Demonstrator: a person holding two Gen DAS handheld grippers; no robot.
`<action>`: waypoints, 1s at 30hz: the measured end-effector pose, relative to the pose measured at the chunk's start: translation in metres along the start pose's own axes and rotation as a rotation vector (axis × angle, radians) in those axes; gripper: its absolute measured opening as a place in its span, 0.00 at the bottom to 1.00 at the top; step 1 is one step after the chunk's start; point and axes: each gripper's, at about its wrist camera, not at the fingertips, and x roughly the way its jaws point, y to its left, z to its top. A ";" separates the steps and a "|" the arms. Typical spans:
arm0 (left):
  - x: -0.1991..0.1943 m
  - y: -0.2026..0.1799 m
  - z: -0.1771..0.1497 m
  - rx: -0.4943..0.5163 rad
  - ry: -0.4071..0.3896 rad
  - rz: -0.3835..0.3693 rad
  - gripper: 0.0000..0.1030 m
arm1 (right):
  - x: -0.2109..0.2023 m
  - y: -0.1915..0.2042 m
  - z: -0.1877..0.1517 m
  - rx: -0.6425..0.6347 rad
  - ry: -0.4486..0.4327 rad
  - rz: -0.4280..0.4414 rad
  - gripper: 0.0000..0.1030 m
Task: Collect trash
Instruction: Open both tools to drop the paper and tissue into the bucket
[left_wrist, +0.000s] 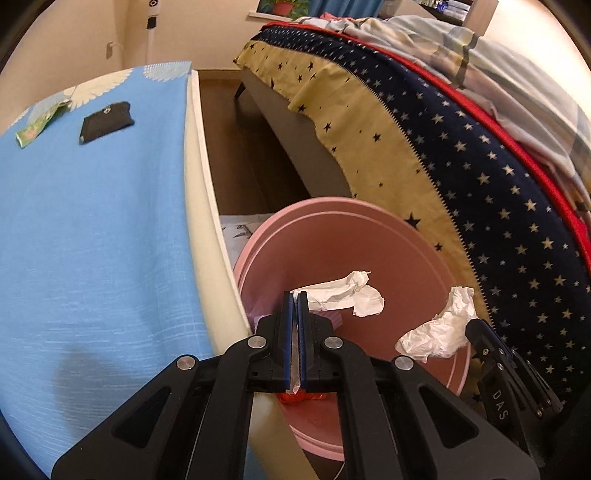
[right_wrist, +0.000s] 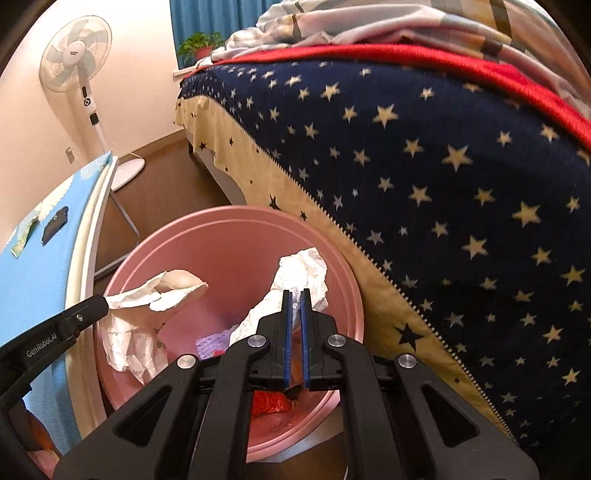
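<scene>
A round pink trash bin (left_wrist: 399, 258) (right_wrist: 229, 243) stands on the floor between a table and a bed. My left gripper (left_wrist: 295, 295) is shut on a crumpled white paper (left_wrist: 340, 295) (right_wrist: 162, 291), held over the bin's left side. Over the bin's right side, my right gripper (right_wrist: 295, 293) is shut on a crumpled white tissue (right_wrist: 299, 273) (left_wrist: 439, 328). Inside the bin lie another white paper (right_wrist: 125, 343), a purple scrap (right_wrist: 214, 343) and a red wrapper (right_wrist: 269, 402). On the table lie a green wrapper (left_wrist: 37, 125) and a black flat object (left_wrist: 105, 120).
The table with a blue cloth (left_wrist: 92, 240) is to the left, its white edge (left_wrist: 199, 206) close to the bin. A bed with a star-patterned blanket (right_wrist: 443, 184) crowds the bin's right side. A standing fan (right_wrist: 75, 55) is at the far wall, with brown floor (right_wrist: 166, 184) between.
</scene>
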 end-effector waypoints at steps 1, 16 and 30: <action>-0.002 0.000 0.001 -0.002 -0.012 0.001 0.02 | 0.001 0.000 0.000 0.000 0.002 0.000 0.04; -0.003 -0.001 0.001 0.015 -0.017 0.014 0.03 | 0.000 0.001 0.000 -0.007 -0.016 -0.014 0.08; -0.019 -0.003 0.000 0.048 -0.058 0.004 0.13 | -0.014 -0.006 0.003 0.004 -0.042 -0.028 0.39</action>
